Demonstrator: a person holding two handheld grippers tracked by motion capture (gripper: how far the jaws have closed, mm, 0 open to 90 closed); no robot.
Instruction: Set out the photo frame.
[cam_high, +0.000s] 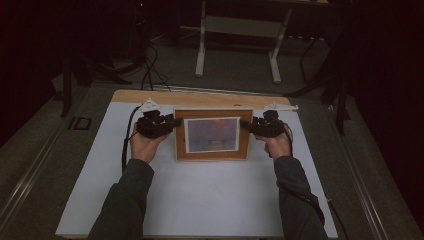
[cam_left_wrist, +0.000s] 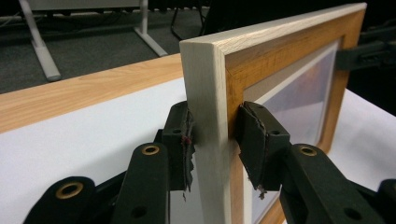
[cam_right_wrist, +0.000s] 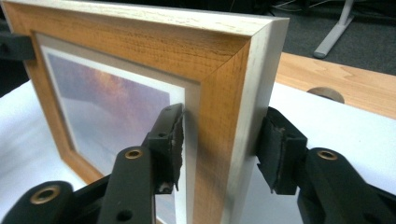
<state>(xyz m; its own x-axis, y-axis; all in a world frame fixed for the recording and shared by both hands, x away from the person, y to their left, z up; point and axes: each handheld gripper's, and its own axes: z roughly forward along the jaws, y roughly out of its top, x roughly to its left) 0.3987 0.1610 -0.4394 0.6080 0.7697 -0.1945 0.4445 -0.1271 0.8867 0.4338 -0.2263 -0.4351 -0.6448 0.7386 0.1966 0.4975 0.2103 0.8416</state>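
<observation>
One wooden picture frame (cam_high: 212, 134) is held upright near the far middle of the worktop (cam_high: 200, 200), between two hand-held grippers. A single print of a hazy purple and orange sky (cam_high: 212, 134) is contained in the frame, bordered by a pale mat and a warm brown face, with pale, whitewashed outer edges seen in both gripper views.

Its left upright is pinched by the left hand-held gripper (cam_high: 172, 123); in the left gripper view the pads (cam_left_wrist: 252, 135) are seen pressed against the front face and the back of that pale edge (cam_left_wrist: 208, 121). Its right upright is pinched in the same way by the right hand-held gripper (cam_high: 246, 124); in the right gripper view one pad (cam_right_wrist: 173, 140) lies on the mat by the print and the other on the rear side of the frame (cam_right_wrist: 219, 84).

Two hands are counted in the high view, the left hand (cam_high: 145, 145) and the right hand (cam_high: 277, 146), both in dark grey sleeves. Whether the frame's lower edge touches the white surface cannot be told. A strip of bare light wood (cam_high: 200, 97) is visible along the worktop's far side, and one white-legged stand (cam_high: 240, 30) is seen on the dark floor beyond.
</observation>
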